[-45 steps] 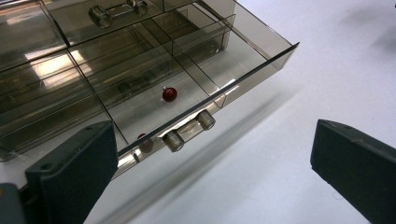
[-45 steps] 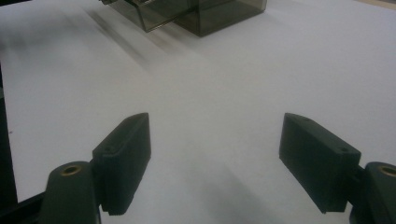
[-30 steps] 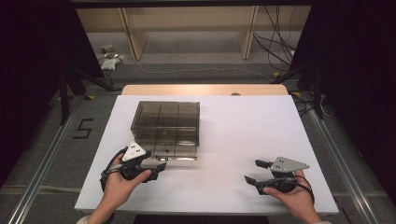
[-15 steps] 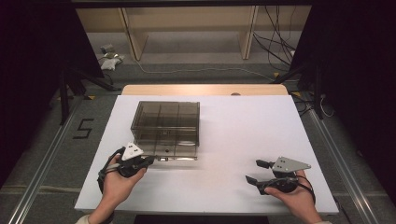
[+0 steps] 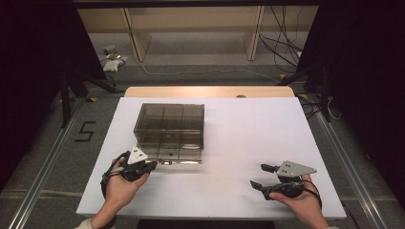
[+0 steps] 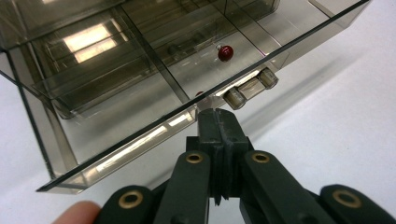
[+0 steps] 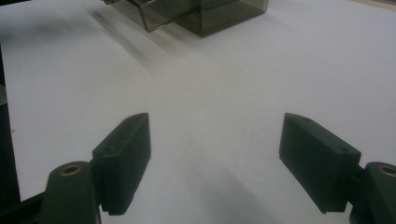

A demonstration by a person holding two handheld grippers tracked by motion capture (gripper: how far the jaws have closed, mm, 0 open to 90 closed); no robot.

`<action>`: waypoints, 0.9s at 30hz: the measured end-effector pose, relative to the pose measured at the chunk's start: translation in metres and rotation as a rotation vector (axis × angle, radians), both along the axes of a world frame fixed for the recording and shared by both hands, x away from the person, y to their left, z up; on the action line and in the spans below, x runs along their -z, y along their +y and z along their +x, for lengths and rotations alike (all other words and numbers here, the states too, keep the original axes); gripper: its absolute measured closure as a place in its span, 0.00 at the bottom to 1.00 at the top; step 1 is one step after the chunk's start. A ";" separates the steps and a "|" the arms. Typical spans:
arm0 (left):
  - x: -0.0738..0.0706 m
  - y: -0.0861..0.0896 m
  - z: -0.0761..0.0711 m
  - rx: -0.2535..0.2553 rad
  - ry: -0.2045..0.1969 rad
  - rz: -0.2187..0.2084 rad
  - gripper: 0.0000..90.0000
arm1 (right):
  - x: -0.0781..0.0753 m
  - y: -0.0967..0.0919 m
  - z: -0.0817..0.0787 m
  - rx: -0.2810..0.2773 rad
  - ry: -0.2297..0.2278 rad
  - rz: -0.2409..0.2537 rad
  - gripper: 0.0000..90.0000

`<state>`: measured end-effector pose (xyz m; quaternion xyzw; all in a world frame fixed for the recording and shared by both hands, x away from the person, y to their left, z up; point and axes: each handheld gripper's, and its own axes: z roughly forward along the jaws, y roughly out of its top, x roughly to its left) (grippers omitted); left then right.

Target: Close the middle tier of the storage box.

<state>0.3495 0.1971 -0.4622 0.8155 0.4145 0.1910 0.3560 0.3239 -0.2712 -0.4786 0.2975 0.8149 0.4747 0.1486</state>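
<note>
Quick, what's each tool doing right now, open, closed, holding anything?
Left tool: closed at the front edge of the smoky transparent plastic compartment box; whether it pinches the lid edge cannot be told.
Right tool: open, holding nothing, over the white table.

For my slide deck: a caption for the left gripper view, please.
Left gripper, jaws shut, at the front edge of a smoky clear compartment box holding a red bead.

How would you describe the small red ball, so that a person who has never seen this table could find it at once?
On the white table stands a smoky transparent box split into compartments, just ahead of the shut left gripper. Look through its lid near the front edge, close to the clear latch. The red ball is the one coloured thing inside.
</note>
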 end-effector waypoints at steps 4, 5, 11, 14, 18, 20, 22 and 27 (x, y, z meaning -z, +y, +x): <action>0.003 -0.004 0.004 0.008 0.005 0.006 1.00 | 0.000 0.000 0.000 0.001 -0.005 -0.004 0.29; 0.004 -0.006 0.005 0.007 0.005 0.003 1.00 | 0.000 0.000 0.000 0.002 -0.004 -0.005 0.29; 0.006 -0.011 0.009 0.018 0.001 0.022 1.00 | 0.000 0.000 0.000 0.004 -0.003 -0.003 0.29; 0.005 -0.012 0.011 0.009 -0.008 0.019 1.00 | 0.000 0.000 0.000 0.004 -0.001 -0.002 0.29; 0.005 -0.011 0.013 -0.002 -0.014 0.010 1.00 | 0.000 0.000 0.000 0.004 -0.001 -0.003 0.29; 0.005 -0.011 0.014 -0.007 -0.016 0.006 1.00 | 0.000 0.000 -0.001 0.005 0.000 -0.003 0.29; 0.005 -0.010 0.016 -0.009 -0.018 0.006 1.00 | 0.000 0.000 -0.001 0.006 0.000 -0.002 0.29; 0.005 -0.009 0.018 -0.018 -0.018 -0.006 1.00 | 0.000 0.000 -0.001 0.007 0.001 -0.002 0.29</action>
